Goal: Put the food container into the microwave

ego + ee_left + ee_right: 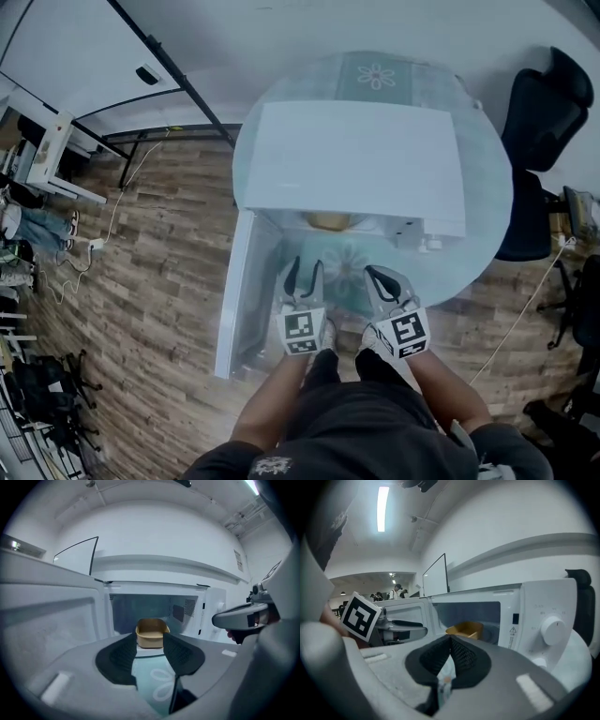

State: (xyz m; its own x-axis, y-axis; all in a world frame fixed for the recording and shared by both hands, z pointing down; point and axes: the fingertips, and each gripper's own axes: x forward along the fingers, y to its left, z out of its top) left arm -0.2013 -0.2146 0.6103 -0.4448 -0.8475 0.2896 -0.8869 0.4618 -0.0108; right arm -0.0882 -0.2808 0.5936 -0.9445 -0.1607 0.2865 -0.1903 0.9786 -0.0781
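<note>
Two grippers, both empty, hung just short of the microwave (361,159) at the lower middle of the head view. The food container (152,632) sat inside the cavity, tan and upright, dead centre in the left gripper view. I could see its top as a small yellow patch under the roof edge in the head view.

The left gripper (305,267) had its jaws parted by a moderate gap with nothing between the pads. The container showed beyond that gap, well clear of the tips. The right gripper (380,277) had its jaws drawn together until the tips met, with nothing pinched in them. In its own view the control dial (553,630) stood at the right of the frame.

The door (239,291) hung wide open, running down the left side of the head view towards the lower left. The table (487,216) under the oven showed bare at the right.

I judged the placing itself done, so the step in hand was the finish: shutting the door. That called for the left gripper to go out to the door's free edge at lower left. It would push there rather than grip, swinging the door right until it latched, while the right gripper kept clear of its arc.
</note>
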